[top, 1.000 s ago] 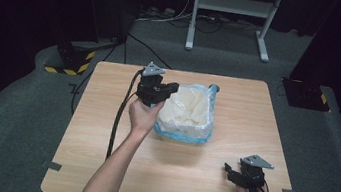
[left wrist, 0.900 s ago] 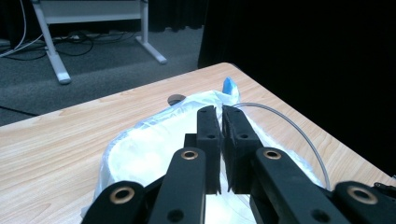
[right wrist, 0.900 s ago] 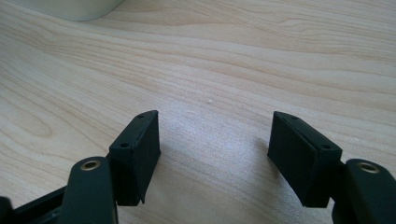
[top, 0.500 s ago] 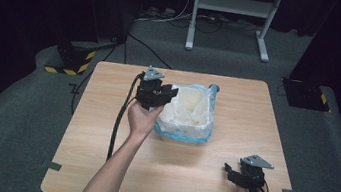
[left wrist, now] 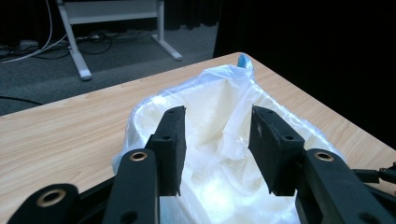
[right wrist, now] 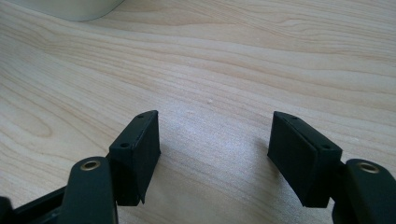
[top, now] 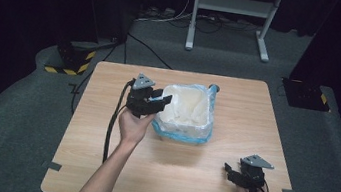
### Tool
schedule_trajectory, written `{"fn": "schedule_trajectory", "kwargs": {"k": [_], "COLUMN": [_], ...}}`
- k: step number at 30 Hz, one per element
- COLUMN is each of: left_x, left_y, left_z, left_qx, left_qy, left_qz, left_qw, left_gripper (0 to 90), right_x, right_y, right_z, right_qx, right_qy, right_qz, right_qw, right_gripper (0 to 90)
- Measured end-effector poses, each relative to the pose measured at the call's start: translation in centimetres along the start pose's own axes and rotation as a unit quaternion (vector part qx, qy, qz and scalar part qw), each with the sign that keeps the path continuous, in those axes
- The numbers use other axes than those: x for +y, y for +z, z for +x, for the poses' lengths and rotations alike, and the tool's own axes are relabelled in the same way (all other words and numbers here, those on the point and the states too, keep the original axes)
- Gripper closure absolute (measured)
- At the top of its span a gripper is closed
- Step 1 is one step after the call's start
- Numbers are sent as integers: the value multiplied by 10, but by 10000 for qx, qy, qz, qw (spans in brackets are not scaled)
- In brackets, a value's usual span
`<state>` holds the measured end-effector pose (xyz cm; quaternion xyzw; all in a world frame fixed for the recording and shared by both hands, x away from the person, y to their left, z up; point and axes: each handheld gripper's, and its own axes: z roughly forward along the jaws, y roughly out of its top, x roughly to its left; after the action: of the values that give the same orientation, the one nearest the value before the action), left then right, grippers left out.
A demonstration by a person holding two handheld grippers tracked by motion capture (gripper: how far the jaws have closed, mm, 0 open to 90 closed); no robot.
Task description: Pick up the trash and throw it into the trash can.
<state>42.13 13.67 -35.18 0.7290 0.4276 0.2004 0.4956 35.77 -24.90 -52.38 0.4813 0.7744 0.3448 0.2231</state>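
Note:
A white bin lined with a translucent plastic bag (top: pixel 186 113) that has a bluish edge stands mid-table. My left gripper (top: pixel 162 100) hovers at the bin's left rim and points over it. In the left gripper view its jaws (left wrist: pixel 217 121) have just been opening and stand apart over the bag's (left wrist: pixel 219 154) mouth. Crumpled film shows between them, and the pads do not press on it. My right gripper (top: pixel 229 173) rests low near the table's front right corner. In the right gripper view its jaws (right wrist: pixel 215 135) stand wide open over bare wood with nothing between them.
The wooden table (top: pixel 103 132) has bare room to the left of and in front of the bin. A cable (top: pixel 113 123) trails from the left gripper along the forearm. Beyond the table stand a metal frame's legs (top: pixel 190 33), a yellow-black striped object (top: pixel 73 59) and a black box (top: pixel 305 94) on the floor.
The left gripper's jaws have gone from shut at the bag's left rim to apart, and the hand has shifted slightly towards the near side. The right gripper has stayed put.

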Motion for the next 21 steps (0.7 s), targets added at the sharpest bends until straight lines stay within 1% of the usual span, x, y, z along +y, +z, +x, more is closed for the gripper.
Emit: {"fn": "schedule_trajectory", "kwargs": {"k": [5,10,21], "left_x": [-8,-16,-31], "left_y": [-11,-22,-37], "left_z": [-1,-1,-4], "left_qx": [9,9,6], "left_qy": [16,-22,-7], "left_qz": [-45,-78,-25], "left_qw": [10000,10000,10000], "left_gripper": [544,544,531], "right_x": [0,0,0], "right_y": [0,0,0], "right_z": [0,0,0], "right_qx": [0,1,0], "right_qy": [-5,-4,-1], "right_qz": [0,0,1], "right_qw": [10000,10000,10000], "right_gripper": [334,334,333]}}
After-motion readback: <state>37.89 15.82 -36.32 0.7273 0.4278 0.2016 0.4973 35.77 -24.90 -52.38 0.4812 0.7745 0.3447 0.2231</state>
